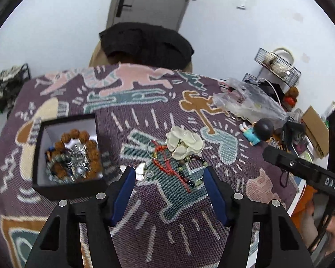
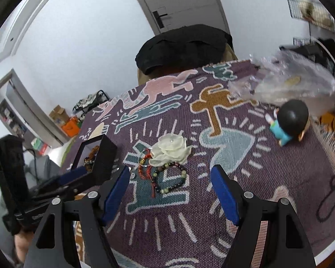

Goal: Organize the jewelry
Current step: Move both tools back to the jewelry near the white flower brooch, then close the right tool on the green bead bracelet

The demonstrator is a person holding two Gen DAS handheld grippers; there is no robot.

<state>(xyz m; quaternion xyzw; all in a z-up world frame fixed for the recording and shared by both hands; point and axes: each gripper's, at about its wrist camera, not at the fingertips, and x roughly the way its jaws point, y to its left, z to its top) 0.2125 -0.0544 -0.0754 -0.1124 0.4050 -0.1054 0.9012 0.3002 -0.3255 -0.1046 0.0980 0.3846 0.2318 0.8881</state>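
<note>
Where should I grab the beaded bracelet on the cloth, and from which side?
Take the beaded bracelet at its near arc, coming straight down from above with one finger inside the loop and one outside. It lies flat on the cloth. Its far side sits against the white flower and its left side by the red cord, so the near-right stretch is probably easiest.
</note>
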